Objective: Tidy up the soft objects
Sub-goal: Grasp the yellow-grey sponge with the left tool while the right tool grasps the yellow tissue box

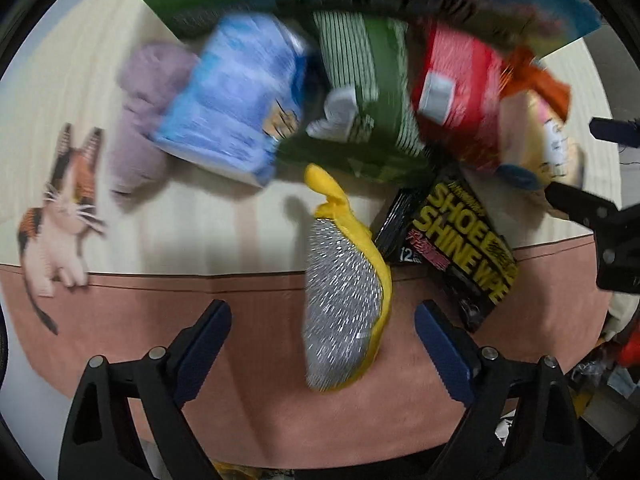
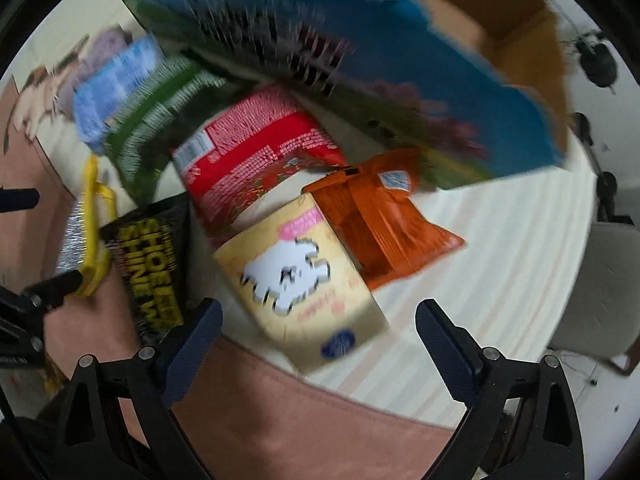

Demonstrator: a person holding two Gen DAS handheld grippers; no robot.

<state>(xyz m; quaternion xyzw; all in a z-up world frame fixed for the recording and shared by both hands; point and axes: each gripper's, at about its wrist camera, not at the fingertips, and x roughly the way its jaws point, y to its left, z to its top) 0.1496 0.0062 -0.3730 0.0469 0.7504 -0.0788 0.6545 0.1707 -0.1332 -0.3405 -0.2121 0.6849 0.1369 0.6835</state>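
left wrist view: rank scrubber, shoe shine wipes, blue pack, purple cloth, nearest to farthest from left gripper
From the left gripper:
1. Scrubber, between the fingers.
2. Shoe shine wipes, right.
3. Blue pack and purple cloth, far left: too close to call.

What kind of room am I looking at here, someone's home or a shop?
Most likely a home, though that is a guess. Soft packs of household goods such as the shoe shine wipes lie on a table, with a cat picture on it, a cardboard box behind and a cushioned chair alongside.
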